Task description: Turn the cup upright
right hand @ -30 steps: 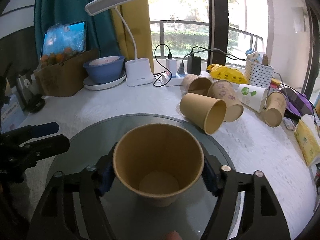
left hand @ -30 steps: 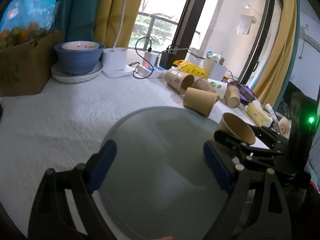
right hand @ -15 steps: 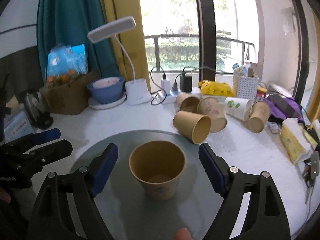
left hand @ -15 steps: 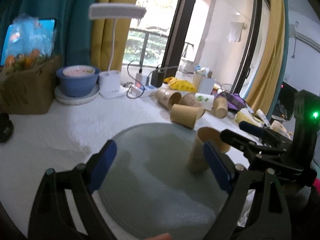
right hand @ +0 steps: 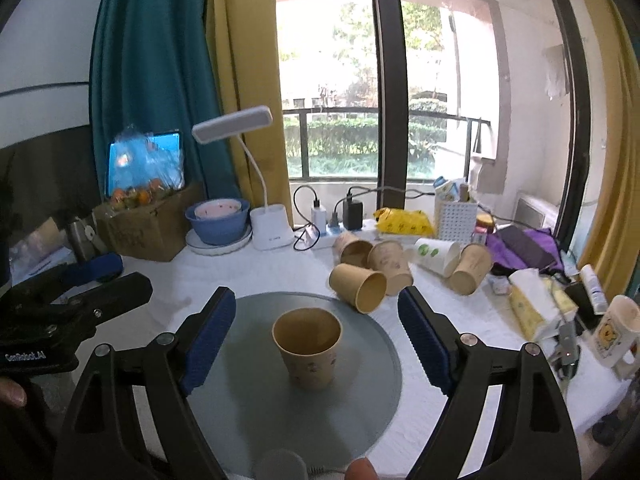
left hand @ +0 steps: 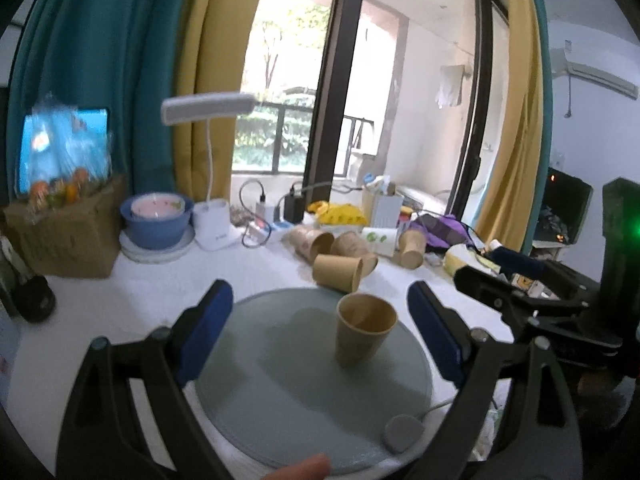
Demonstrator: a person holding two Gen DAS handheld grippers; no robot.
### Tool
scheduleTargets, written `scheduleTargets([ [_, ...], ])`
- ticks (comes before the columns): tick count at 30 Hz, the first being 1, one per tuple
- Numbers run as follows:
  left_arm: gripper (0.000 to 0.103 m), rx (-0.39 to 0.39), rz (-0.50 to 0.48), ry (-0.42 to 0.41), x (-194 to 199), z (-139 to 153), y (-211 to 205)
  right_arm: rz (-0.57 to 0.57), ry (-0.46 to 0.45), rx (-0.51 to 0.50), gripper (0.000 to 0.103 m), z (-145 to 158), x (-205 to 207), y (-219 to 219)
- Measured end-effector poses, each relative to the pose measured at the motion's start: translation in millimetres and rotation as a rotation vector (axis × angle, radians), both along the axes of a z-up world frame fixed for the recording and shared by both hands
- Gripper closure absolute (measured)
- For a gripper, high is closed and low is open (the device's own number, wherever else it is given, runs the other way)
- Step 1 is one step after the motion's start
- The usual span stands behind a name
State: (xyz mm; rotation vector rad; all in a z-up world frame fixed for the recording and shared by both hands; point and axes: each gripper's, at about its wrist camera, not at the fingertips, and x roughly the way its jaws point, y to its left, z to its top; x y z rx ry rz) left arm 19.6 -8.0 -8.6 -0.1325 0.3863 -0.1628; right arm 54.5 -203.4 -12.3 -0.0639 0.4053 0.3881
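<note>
Right wrist view: cup (right hand: 307, 346) stands upright near the disc (right hand: 360, 392) centre, free of your right gripper (right hand: 316, 336), fingers spread. Left gripper (left hand: 320, 332) is likewise spread. Sweeping either finger sideways could topple it.

Brown paper cup (right hand: 307, 347) upright, mouth up

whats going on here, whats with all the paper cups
A person holds a two-finger gripper in each hand over a white-covered table. One brown paper cup stands upright, mouth up, on the round grey disc. The right gripper is open around it without touching; the left gripper is open too. Several other cups lie tipped over behind the disc.
</note>
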Motion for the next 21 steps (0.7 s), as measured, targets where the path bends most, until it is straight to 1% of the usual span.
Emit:
scheduleTargets([
  [4,0.013,0.047,0.031,-0.024,-9,17,-9,-0.010,-0.019,-0.001,0.017,14,-13,-7],
  [8,0.013,0.088,0.053,-0.072,-24,33,-15,-0.031,-0.046,-0.003,0.017,31,-31,-14],
  [17,0.013,0.136,0.109,-0.175,-52,62,-17,-0.069,-0.105,0.002,0.017,58,-58,-27],
  [21,0.012,0.162,0.118,-0.201,-59,65,-19,-0.082,-0.116,0.010,0.017,64,-65,-33],
])
